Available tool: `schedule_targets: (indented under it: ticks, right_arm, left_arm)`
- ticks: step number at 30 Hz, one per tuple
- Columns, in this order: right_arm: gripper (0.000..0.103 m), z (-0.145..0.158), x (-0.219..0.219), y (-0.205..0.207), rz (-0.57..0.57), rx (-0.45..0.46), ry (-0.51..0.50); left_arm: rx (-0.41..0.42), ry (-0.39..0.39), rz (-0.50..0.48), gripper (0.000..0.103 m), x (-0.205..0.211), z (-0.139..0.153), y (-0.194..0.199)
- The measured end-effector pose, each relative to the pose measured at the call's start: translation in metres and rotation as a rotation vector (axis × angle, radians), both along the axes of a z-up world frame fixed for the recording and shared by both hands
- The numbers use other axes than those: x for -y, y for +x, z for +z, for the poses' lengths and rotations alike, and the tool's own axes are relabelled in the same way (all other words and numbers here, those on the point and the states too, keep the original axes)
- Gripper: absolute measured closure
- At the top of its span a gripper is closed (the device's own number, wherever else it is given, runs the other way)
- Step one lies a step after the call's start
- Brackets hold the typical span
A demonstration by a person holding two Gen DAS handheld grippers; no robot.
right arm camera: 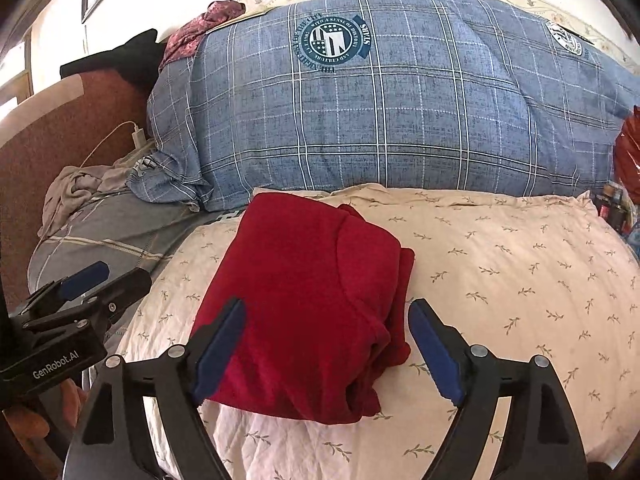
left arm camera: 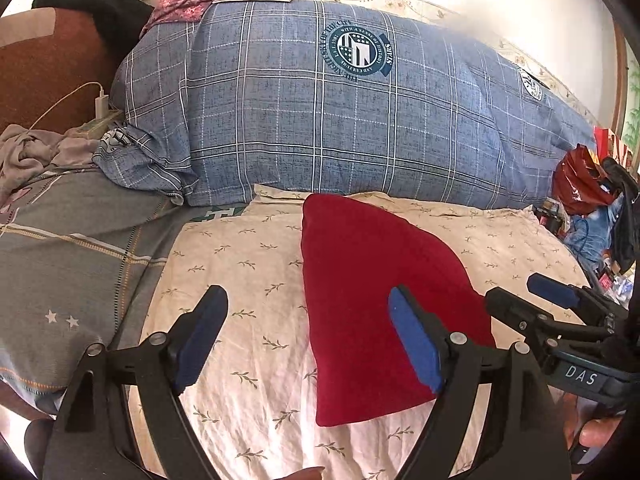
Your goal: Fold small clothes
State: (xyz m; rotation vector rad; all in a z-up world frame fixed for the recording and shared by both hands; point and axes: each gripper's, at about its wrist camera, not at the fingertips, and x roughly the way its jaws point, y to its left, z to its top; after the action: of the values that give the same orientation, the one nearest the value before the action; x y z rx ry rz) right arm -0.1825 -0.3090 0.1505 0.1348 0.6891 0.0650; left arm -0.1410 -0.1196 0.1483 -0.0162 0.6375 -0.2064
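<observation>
A red garment [left arm camera: 372, 292] lies folded into a compact bundle on a cream leaf-print pillow [left arm camera: 248, 264]. In the right wrist view the garment [right arm camera: 312, 304] shows its layered folded edges on the right side. My left gripper [left arm camera: 308, 340] is open and empty, hovering over the garment's left edge. My right gripper [right arm camera: 328, 344] is open and empty, its jaws straddling the garment's near end from above. The right gripper also shows at the right edge of the left wrist view [left arm camera: 532, 296], and the left gripper at the left edge of the right wrist view [right arm camera: 96, 280].
A large blue plaid duvet [left arm camera: 340, 112] is piled behind the pillow. A grey patterned sheet [left arm camera: 68, 264] and crumpled grey cloth [left arm camera: 28, 152] lie to the left, with a white charger [left arm camera: 102, 106]. A red bag [left arm camera: 580, 180] and clutter sit at the right.
</observation>
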Motion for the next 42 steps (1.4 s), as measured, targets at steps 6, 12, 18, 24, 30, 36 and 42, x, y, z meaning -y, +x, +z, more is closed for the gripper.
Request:
schedule_targets:
  ticks: [6, 12, 18, 24, 30, 36, 42]
  right_arm:
    - [0.017, -0.0021, -0.002, 0.0003, 0.002, -0.009, 0.001]
    - [0.017, -0.0026, -0.0036, 0.0, 0.006, -0.006, 0.005]
    - [0.017, -0.0033, -0.0038, 0.0007, 0.007, -0.011, 0.012]
    - [0.017, -0.0045, -0.005, 0.002, 0.01, -0.017, 0.014]
    - [0.017, -0.0062, -0.0084, 0.0025, 0.013, -0.02, 0.014]
    - [0.017, -0.0073, -0.0091, 0.0038, 0.016, -0.024, 0.012]
    - [0.017, -0.0086, -0.0082, 0.0045, 0.014, -0.032, 0.019]
  left_arm:
    - [-0.001, 0.007, 0.001, 0.02, 0.0014, -0.0009, 0.0004]
    - [-0.003, 0.012, 0.005, 0.02, 0.0021, -0.0012, 0.0003]
    - [-0.002, 0.019, 0.007, 0.02, 0.0026, -0.0023, 0.0004]
    - [-0.005, 0.022, 0.007, 0.02, 0.0012, -0.0031, 0.0014]
    - [-0.01, 0.023, 0.007, 0.02, -0.0007, -0.0048, 0.0024]
    - [-0.015, 0.021, 0.005, 0.02, -0.0015, -0.007, 0.0029]
    - [-0.018, 0.028, 0.002, 0.02, -0.0001, -0.0071, 0.0043]
